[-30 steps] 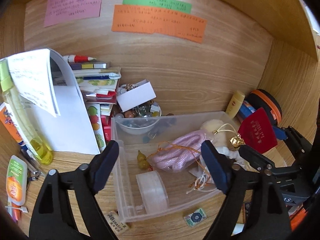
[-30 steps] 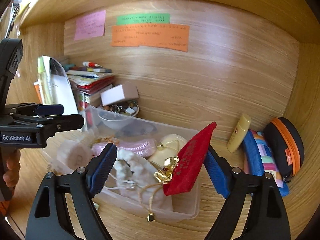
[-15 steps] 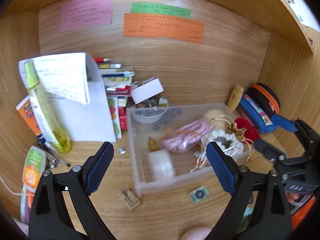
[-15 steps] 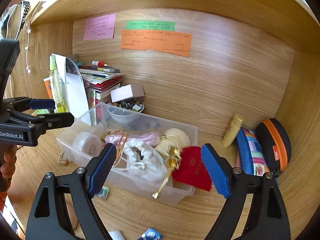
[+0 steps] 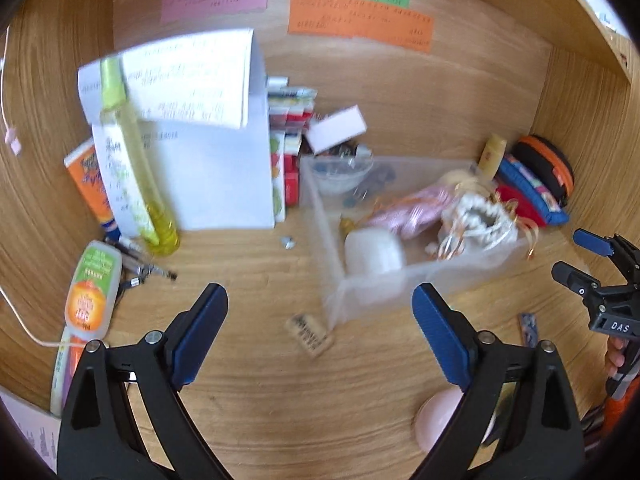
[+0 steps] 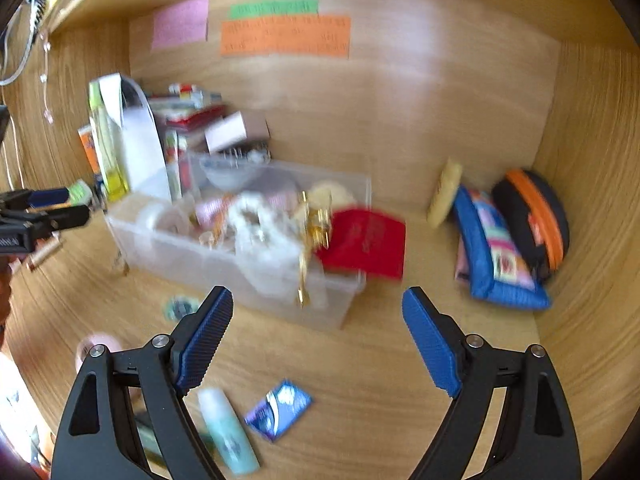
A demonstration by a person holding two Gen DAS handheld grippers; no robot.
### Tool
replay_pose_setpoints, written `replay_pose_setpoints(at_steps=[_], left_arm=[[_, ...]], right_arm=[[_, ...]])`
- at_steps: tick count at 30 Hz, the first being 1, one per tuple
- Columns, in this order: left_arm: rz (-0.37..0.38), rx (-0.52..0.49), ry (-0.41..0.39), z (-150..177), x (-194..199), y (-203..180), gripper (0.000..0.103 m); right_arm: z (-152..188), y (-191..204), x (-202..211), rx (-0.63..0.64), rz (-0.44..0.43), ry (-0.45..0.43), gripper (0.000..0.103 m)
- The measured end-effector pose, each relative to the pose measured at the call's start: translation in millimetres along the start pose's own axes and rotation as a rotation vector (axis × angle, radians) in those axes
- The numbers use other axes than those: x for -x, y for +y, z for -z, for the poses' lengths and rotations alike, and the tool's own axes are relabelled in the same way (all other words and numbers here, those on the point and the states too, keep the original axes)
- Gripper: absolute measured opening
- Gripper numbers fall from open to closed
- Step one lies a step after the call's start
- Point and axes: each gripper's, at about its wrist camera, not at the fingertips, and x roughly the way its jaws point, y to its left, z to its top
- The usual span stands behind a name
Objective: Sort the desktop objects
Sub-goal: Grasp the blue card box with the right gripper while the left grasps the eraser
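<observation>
A clear plastic bin [image 5: 340,280] [image 6: 168,244] stands on the wooden desk, holding a white tape roll [image 5: 374,252], a pink cord bundle [image 5: 416,210], a white drawstring pouch [image 6: 264,236] and a red pouch [image 6: 366,240] draped over its right end. My left gripper [image 5: 320,332] is open and empty, in front of the bin's near corner. My right gripper [image 6: 318,340] is open and empty, in front of the bin; it also shows in the left wrist view [image 5: 576,256]. Both views are blurred.
A yellow bottle [image 5: 136,168], white papers [image 5: 208,128] and stacked books [image 5: 288,128] stand at the back left. Tubes and pens [image 5: 94,284] lie left. A blue pencil case [image 6: 496,248] and black-orange pouch [image 6: 532,216] sit right. A blue packet [image 6: 280,408], mint bottle [image 6: 228,432] and eraser [image 5: 312,334] lie in front.
My right gripper has let go of the red pouch, which now lies over the bin's end. Both grippers have pulled back from the bin; the left has swung left.
</observation>
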Motion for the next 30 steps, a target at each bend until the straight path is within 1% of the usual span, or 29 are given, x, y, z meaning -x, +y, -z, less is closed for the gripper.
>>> replay_pose_setpoints(at_steps=[7,12,13,14,16,17,19,22,25,27,28,29,30], left_arm=[[-0.017,0.000,0.109,24,-29,17,0.094],[-0.041,-0.037,0.168,32,-54,18,0.094],[-0.040,-0.043,0.178,32,-58,18,0.091],[-0.032,-0.047,0.190,33,-63,18,0.084],[-0.017,-0.052,0.220,33,-71,19,0.078],[-0.013,-0.058,0.233,33,-75,18,0.077],[-0.031,-0.084,0.230,31,-78,16,0.077],[-0.019,-0.097,0.225,29,-80,14,0.074],[-0.004,-0.100,0.211,28,-80,15,0.063],[0.008,-0.106,0.205,29,-79,14,0.058],[0.010,-0.113,0.200,30,-78,12,0.054],[0.014,-0.122,0.195,31,-76,10,0.046],[0.018,-0.132,0.190,32,-74,8,0.044]], right_arm=[[31,-5,-20,-0.036,0.014,0.116,0.085],[44,-8,-28,-0.057,0.007,0.170,0.085],[45,-9,-29,-0.058,0.005,0.178,0.085],[47,-9,-31,-0.059,0.003,0.187,0.085],[48,-10,-33,-0.061,0.001,0.199,0.085],[49,-10,-35,-0.062,0.000,0.206,0.085],[51,-9,-38,-0.060,-0.001,0.215,0.085],[54,-8,-43,-0.063,-0.007,0.232,0.085],[56,-5,-44,-0.063,-0.015,0.242,0.085],[59,-2,-44,-0.050,-0.021,0.244,0.085],[60,0,-44,-0.042,-0.022,0.248,0.085],[60,2,-43,-0.033,-0.021,0.242,0.085],[61,4,-42,-0.022,-0.020,0.240,0.085]])
